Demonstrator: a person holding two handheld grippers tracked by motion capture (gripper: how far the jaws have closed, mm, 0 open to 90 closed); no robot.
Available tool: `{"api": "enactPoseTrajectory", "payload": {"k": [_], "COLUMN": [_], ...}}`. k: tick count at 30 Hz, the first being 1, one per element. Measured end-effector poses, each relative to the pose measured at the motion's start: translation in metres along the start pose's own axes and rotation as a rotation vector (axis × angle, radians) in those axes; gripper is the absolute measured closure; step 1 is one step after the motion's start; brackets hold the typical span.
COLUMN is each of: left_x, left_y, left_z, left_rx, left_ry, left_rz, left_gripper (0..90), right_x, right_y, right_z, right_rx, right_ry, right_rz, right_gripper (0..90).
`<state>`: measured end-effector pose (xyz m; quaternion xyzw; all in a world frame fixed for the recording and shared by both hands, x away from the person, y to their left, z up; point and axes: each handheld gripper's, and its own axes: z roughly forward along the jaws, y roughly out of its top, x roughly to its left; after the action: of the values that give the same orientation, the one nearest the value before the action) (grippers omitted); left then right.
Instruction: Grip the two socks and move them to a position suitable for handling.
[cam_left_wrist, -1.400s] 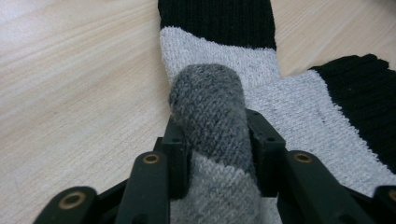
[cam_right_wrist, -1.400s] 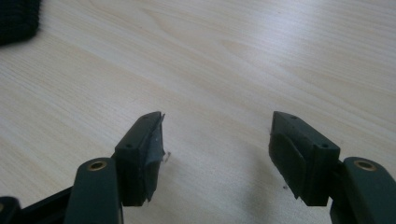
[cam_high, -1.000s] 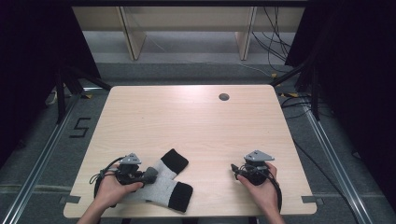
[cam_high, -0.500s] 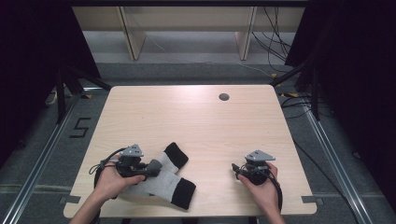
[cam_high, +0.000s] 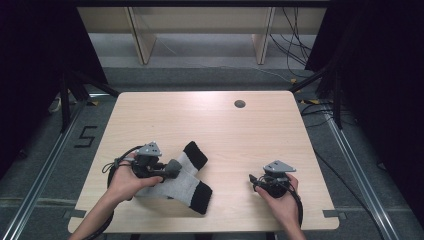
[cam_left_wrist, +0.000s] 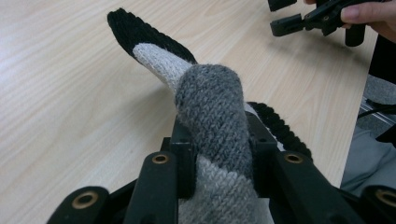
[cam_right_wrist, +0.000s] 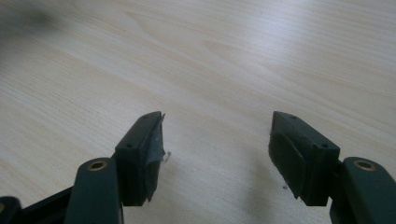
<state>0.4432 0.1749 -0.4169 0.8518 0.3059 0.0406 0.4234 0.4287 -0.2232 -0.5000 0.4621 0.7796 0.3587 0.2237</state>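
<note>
Left hand-held gripper is clenched on a grey knitted sock with black cuff and toe, the fabric bunched between its jaws. In the high view this sock lies at the near left of the light wooden tabletop, its gripped part raised off the surface. Right hand-held gripper is released, jaws apart with bare tabletop between them, well apart from the sock. Against the earlier frame, the left hand-held gripper has risen and drawn the sock up; the right has kept its place.

Left tool clamped — right tool jaws apart, low
</note>
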Motion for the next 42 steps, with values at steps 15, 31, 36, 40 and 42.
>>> {"api": "enactPoseTrajectory", "payload": {"k": [15,31,36,40,42], "left_x": [0.006,0.009,0.008,0.011,0.014], "left_y": [0.043,0.084,0.091,0.095,0.094], "left_z": [0.012,0.045,0.059,0.074,0.088], "left_rx": [-0.040,-0.047,-0.035,-0.024,-0.013], "left_ry": [0.003,-0.015,-0.012,-0.014,-0.002], "left_rz": [0.030,0.053,0.053,0.055,0.046], "left_gripper": [70.0,70.0,69.9,69.7,69.6], "right_x": [0.000,-0.003,-0.004,-0.005,-0.005], "right_y": [0.000,0.000,-0.001,-0.001,-0.001], "right_z": [-0.001,-0.001,-0.001,-0.001,-0.001], "right_rx": [0.010,-0.005,-0.003,-0.002,-0.001], "right_ry": [0.006,-0.007,-0.010,-0.013,-0.014], "right_rz": [0.038,0.029,0.034,0.030,0.034], "right_gripper": [36.3,36.3,36.3,36.3,36.3]}}
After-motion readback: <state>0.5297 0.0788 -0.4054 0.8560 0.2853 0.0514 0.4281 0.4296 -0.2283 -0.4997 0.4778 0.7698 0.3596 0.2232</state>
